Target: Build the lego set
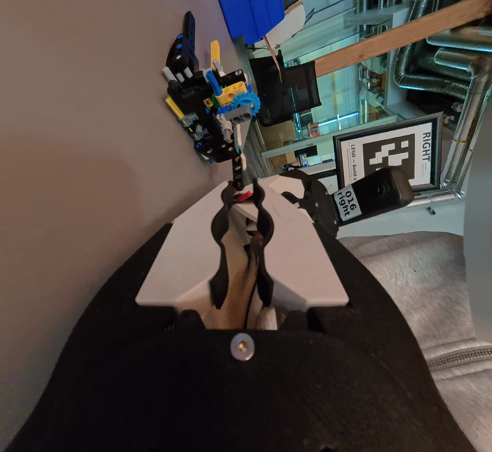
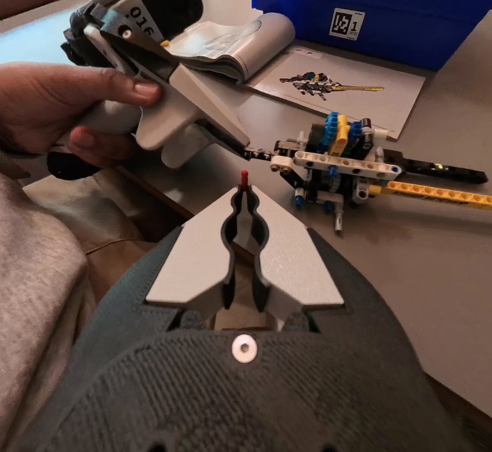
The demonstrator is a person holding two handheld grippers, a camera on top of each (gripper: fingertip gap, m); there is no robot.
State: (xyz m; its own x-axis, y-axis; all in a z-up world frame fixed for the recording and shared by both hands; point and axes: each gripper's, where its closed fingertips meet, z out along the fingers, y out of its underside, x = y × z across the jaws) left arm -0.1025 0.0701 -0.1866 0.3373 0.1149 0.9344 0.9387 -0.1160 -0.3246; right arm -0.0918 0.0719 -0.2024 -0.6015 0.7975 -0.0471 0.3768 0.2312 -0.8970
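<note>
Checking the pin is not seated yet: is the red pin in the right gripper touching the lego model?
Apart. The right wrist view shows the red pin in the right gripper, with bare table between it and the lego model.

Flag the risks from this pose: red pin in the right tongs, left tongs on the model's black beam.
1. The red pin is pinched only at the very tips of the right tongs; it could twist or pop out.
2. The left tongs hold the lego model by one thin black beam; pushing the pin in may lever that beam loose or swing the model.
</note>
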